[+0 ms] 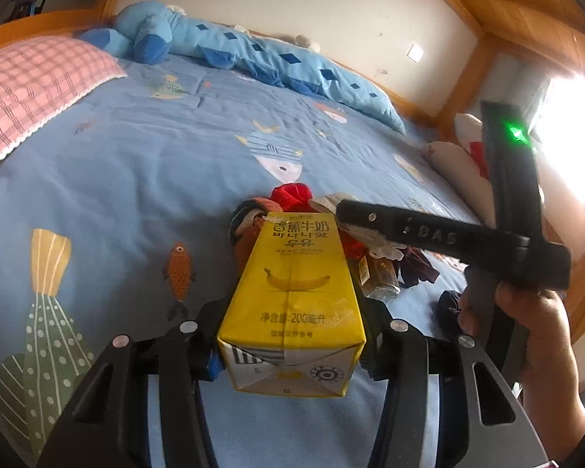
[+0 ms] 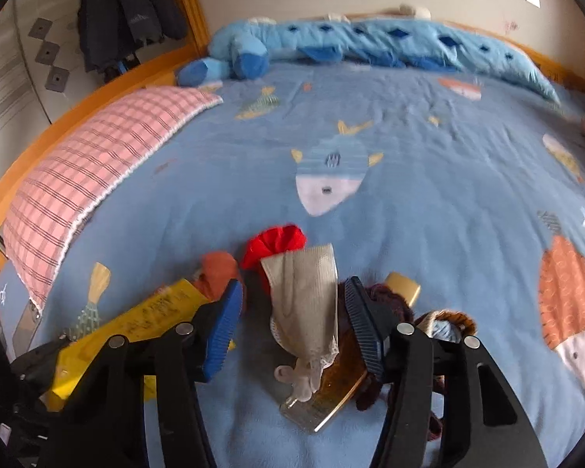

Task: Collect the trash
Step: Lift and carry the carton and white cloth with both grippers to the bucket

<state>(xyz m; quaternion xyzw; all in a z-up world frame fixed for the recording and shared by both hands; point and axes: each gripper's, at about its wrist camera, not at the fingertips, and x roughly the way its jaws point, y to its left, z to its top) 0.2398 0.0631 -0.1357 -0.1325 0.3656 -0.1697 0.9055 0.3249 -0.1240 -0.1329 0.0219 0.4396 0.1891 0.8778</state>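
Observation:
A yellow banana-milk carton (image 1: 292,304) sits lengthwise between my left gripper's (image 1: 292,312) fingers, which are shut on its sides just above the blue bedspread. In the right wrist view the same carton (image 2: 136,323) lies tilted at the lower left. My right gripper (image 2: 292,312) stands open over a small heap. Between its blue pad (image 2: 222,331) and dark pad lie a beige sock (image 2: 308,300) and, under it, a clear glass bottle (image 2: 323,394) with amber liquid. The blue pad is apart from the sock. From the left wrist, the right gripper (image 1: 355,216) reaches in from the right, held by a hand (image 1: 534,335).
A red sock (image 2: 277,241), an orange sock (image 2: 218,269) and dark clothes (image 1: 417,269) surround the bottle. A pink checked pillow (image 2: 97,171) lies at the left and a long blue plush toy (image 2: 331,43) along the wall. A wooden bed frame (image 2: 97,89) borders the bedspread (image 2: 429,179).

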